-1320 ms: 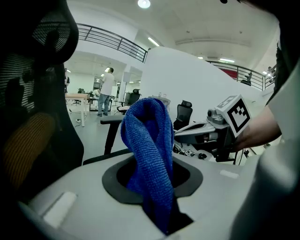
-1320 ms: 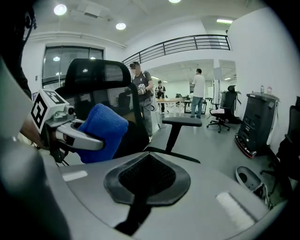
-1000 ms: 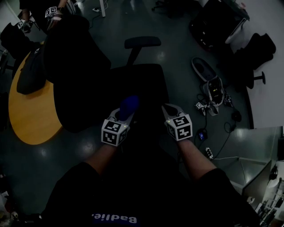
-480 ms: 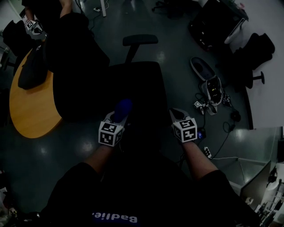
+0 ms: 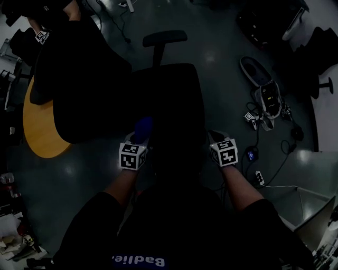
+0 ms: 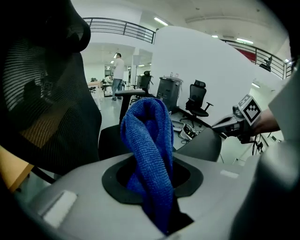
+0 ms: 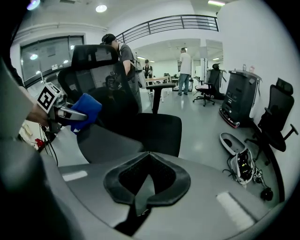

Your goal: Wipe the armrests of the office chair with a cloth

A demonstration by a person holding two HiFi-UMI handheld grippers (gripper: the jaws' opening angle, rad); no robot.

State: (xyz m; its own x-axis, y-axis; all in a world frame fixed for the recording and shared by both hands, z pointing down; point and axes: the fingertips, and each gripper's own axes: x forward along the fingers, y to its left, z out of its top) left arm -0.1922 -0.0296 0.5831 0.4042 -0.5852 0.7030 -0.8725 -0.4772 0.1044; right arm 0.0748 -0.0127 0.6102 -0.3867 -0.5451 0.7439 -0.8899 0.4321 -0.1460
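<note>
The black office chair's seat [image 5: 169, 100] lies in front of me, its tall back [image 5: 84, 89] to the left. Its far armrest [image 5: 165, 38] stands on a post beyond the seat. My left gripper [image 5: 140, 140] is at the seat's near left edge, shut on a blue cloth [image 5: 143, 127] that sticks up from its jaws [image 6: 150, 150]. My right gripper [image 5: 214, 137] is at the seat's near right edge, shut and holding nothing [image 7: 143, 185]. A grey rounded pad [image 7: 108, 143] lies between the two grippers. It is too dark in the head view to make out.
A yellow round table [image 5: 39, 126] stands to the left behind the chair back. Floor equipment and cables [image 5: 266, 97] and a power strip [image 5: 259, 178] lie to the right. Another person [image 5: 53, 16] with marker cubes is at the far left. Other chairs [image 6: 197, 101] stand farther off.
The two grippers have drawn slightly apart: the left one with the cloth shifted left, the right one shifted right. My head view has tipped a little, so the chair sits higher in frame.
</note>
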